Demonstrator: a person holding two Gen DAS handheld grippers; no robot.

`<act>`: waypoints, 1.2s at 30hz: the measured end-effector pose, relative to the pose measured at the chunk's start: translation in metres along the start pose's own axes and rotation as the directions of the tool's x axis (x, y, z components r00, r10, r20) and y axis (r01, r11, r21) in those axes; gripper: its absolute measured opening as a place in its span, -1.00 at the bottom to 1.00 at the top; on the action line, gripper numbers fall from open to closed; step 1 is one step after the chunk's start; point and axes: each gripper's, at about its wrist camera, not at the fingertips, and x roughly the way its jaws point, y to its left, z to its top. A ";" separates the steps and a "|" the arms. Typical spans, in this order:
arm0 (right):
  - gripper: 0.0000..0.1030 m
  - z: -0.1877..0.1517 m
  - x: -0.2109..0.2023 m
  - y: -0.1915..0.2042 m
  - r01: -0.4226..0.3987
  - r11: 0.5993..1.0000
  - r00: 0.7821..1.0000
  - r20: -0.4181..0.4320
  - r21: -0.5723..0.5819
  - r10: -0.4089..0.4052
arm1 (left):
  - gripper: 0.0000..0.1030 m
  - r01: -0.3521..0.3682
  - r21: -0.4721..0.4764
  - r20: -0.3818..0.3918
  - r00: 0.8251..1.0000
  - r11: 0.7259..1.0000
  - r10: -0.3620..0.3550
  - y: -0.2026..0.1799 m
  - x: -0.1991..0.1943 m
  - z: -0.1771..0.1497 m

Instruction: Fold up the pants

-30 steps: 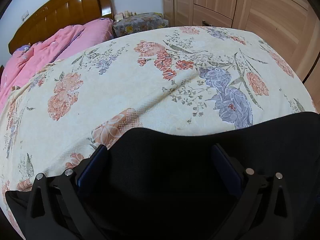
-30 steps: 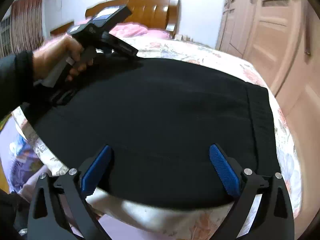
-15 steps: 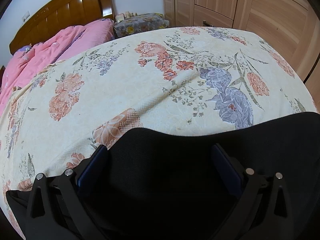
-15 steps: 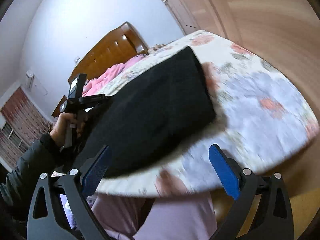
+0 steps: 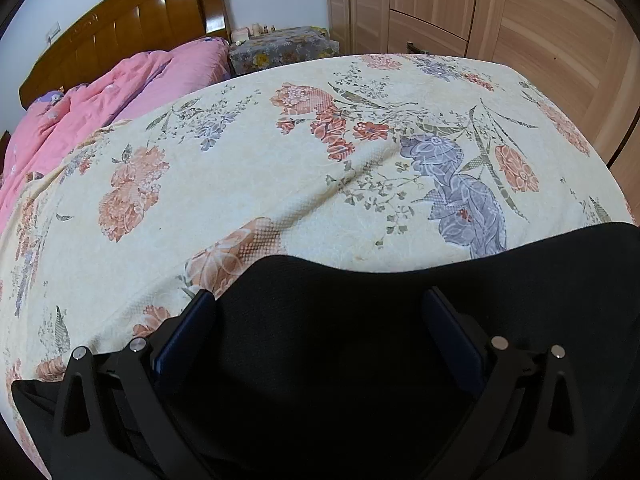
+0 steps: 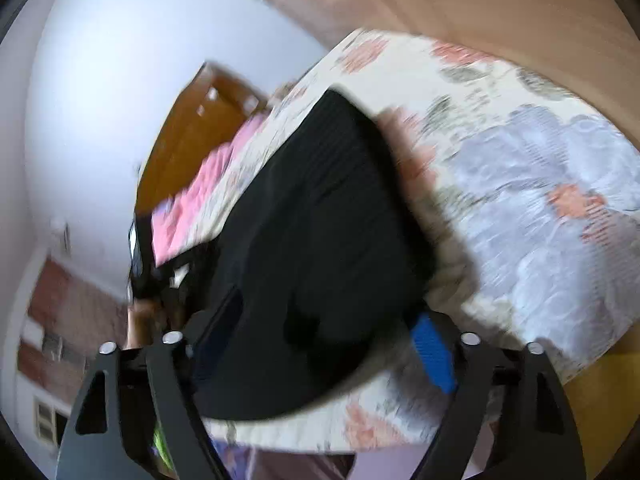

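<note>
Your left gripper point(image 5: 320, 320) was spread wide over the black pants point(image 5: 360, 360), gripping nothing. The pants lay folded on the floral bedspread point(image 5: 280, 184) at the near edge of the bed. Your right gripper point(image 6: 324, 336) was also released, its fingers straddling the pants' edge in a blurred view.

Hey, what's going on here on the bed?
A person is folding black pants on the floral bedspread, holding tongs in each hand. The left tongs sit open over the dark fabric, gripping nothing. The right tongs, also open, are tilted at the pants' near edge; that view is blurred by motion. A pink quilt lies by the headboard.
</note>
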 end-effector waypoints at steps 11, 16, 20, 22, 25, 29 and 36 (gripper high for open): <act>-0.07 -0.010 0.021 0.014 -0.024 0.996 1.000 -0.012 -0.087 0.023 | 0.97 -0.001 0.000 0.001 1.000 1.000 0.001 0.000 0.000 0.000; -0.27 -0.010 0.022 0.014 -0.020 0.996 0.996 0.083 -0.090 0.027 | 0.97 -0.001 0.000 0.001 1.000 1.000 0.001 0.000 0.000 0.000; -0.30 -0.015 0.019 0.019 -0.024 0.993 0.989 0.143 -0.119 0.041 | 0.97 -0.024 -0.014 0.054 0.998 1.000 0.025 0.001 -0.011 -0.001; -0.31 -0.016 0.013 0.037 0.019 0.979 0.984 0.179 -0.203 0.019 | 0.96 -0.017 -0.037 0.158 0.987 0.999 0.023 0.005 -0.035 -0.005; -0.31 -0.021 0.006 0.077 0.098 0.927 0.970 0.243 -0.363 -0.007 | 0.96 0.142 -0.122 0.344 0.935 0.982 -0.092 0.021 -0.096 -0.028; -0.31 -0.043 0.012 0.140 0.214 0.787 0.947 0.322 -0.579 -0.020 | 0.97 0.496 -0.199 0.349 0.842 0.845 -0.412 0.043 -0.129 -0.057; -0.32 -0.136 0.060 0.229 0.391 0.339 0.913 0.407 -0.856 -0.028 | 0.97 0.849 -0.149 0.167 0.527 0.507 -0.834 0.038 -0.149 -0.052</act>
